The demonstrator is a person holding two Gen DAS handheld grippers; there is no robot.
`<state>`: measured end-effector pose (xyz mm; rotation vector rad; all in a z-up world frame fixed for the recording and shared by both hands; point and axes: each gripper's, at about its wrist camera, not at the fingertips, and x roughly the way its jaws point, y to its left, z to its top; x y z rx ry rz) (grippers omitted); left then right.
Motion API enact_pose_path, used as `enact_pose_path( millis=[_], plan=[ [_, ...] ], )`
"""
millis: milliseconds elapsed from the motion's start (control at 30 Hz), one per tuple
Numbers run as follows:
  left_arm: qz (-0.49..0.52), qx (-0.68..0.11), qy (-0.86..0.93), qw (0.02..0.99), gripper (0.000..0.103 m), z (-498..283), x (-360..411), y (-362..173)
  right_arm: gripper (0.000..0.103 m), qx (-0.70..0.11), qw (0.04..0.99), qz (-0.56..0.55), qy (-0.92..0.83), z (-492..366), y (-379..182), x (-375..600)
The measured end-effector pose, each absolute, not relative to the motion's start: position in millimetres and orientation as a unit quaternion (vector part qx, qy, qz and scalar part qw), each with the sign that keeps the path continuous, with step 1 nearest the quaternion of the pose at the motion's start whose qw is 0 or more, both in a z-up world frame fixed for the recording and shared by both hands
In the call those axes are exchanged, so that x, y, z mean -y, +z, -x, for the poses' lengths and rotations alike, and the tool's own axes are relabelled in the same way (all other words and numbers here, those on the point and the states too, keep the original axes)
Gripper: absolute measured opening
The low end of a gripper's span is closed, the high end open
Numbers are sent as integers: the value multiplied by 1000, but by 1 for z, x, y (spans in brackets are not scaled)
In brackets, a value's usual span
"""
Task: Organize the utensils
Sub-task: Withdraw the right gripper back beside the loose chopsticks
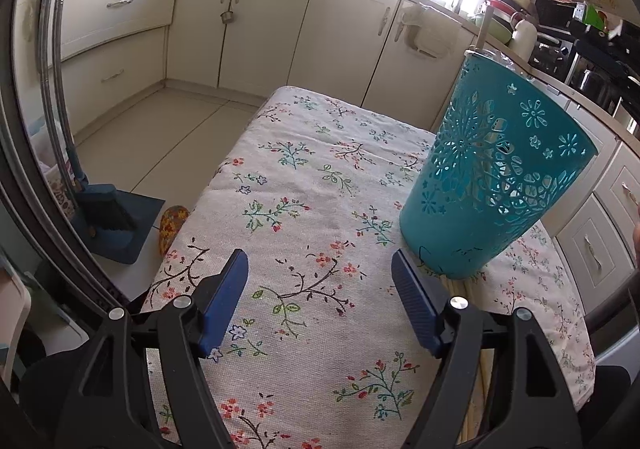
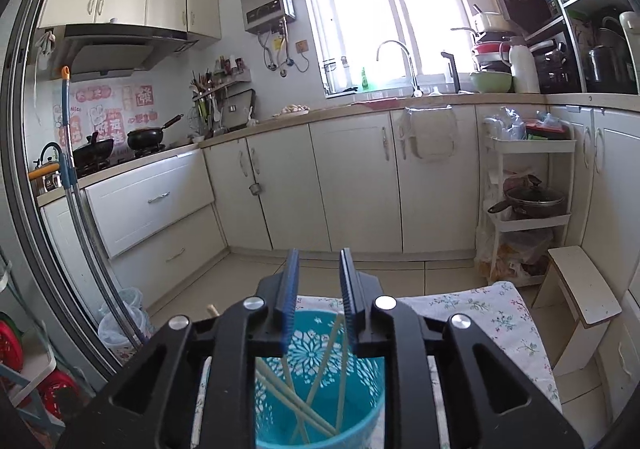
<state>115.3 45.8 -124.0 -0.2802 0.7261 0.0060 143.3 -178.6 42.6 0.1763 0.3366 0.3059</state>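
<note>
Red-and-white stickers [image 2: 102,117] on the wall behind the stove carry large Chinese characters too blurred to read; beside one stands the small word "Nice".

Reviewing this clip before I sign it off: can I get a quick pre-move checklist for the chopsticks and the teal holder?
1. Teal holder standing upright on the floral cloth: ok.
2. Chopsticks inside holder: ok, several lean inside.
3. Right gripper free of chopsticks: ok, nothing between its parted pads.
4. Left gripper open and empty: ok.
5. Loose chopsticks on the cloth still to collect: not ok, they lie beside the holder's base.
6. How many loose ones remain: cannot tell.
</note>
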Motion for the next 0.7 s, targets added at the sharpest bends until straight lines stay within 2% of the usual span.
enact_pose_path(
  millis=[200, 267, 467, 700],
  plan=[
    [143, -354, 6, 924, 72, -115, -48, -125, 26, -177, 969, -106, 133, -93, 29, 205],
    [145, -355, 6, 923, 72, -115, -49, -125, 26, -208, 964, -107, 129, -77, 9, 206],
    [140, -357, 6, 923, 73, -116, -47, -125, 26, -370, 911, -104, 148, -70, -80, 184],
    [144, -362, 7, 921, 73, -117, -48, -127, 26, -442, 879, -84, 161, -93, -117, 151]
  ],
)
